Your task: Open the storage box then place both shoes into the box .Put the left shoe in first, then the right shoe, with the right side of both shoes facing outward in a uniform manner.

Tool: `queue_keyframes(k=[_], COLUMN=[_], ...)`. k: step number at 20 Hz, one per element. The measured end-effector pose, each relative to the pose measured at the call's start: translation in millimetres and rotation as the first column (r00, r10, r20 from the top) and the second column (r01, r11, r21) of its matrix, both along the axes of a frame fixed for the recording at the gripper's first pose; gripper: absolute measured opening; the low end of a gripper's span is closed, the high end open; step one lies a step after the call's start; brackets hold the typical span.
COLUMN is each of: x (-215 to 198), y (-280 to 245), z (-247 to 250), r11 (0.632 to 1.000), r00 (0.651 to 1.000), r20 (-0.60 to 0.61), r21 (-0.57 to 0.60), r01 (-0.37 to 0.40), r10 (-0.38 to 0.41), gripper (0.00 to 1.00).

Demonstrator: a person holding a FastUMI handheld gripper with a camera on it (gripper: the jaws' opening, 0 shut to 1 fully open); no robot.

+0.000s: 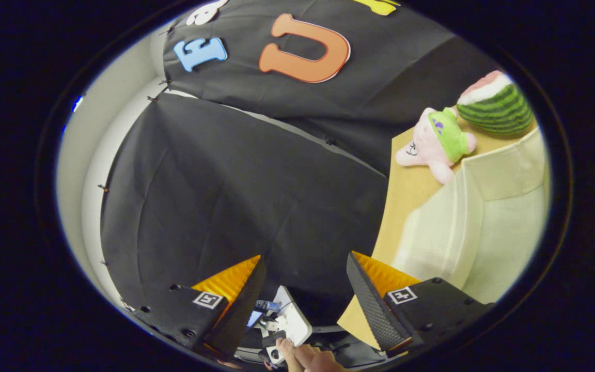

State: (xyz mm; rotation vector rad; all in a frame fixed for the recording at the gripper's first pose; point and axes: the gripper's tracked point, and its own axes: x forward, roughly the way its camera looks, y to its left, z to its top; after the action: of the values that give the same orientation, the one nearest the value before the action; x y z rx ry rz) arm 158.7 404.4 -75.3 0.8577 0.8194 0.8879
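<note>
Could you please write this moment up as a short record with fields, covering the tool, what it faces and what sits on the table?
tool: tool, fingers apart, nothing between them
facing: black cloth wall ahead of the fingers
table: wooden table beyond the right finger
storage box: pale box on the table, not held; open or closed cannot be told
toys: pink plush and watermelon plush behind the box
person: a hand below the fingers
shoes: none identified

The table looks like smooth matt wood. The storage box on it is pale, matt, plastic-looking. The pink plush toy and watermelon plush are soft fabric. The gripper fingers, spread apart, have ribbed, textured pads.
</note>
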Motion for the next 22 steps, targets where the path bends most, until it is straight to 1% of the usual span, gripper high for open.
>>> queue_keyframes(k=[2,8,11,13,15,18,22], x=[-10.9,-45.0,-63.9,-66.5,-67.4,-72.5,-88.1], y=[-9.1,-60.0,-95.6,-120.9,-150.1,-193.2,-256.6], z=[-2.9,5.8,1.9,-9.2,-26.6,-41.0,-57.7], r11=[1.0,0.996,0.991,0.981,0.955,0.883,0.801], r00=[1.0,0.999,0.996,0.994,0.991,0.976,0.961], r20=[-0.01,0.04,0.07,0.078,0.088,0.19,0.237], r21=[-0.021,-0.083,-0.118,-0.172,-0.271,-0.435,-0.542], r01=[0.004,0.037,0.058,0.089,0.119,0.178,0.253], r10=[-0.004,-0.034,-0.05,-0.077,-0.098,-0.103,-0.142], gripper=[1.0,1.0,1.0,1.0,1.0,1.0,1.0])
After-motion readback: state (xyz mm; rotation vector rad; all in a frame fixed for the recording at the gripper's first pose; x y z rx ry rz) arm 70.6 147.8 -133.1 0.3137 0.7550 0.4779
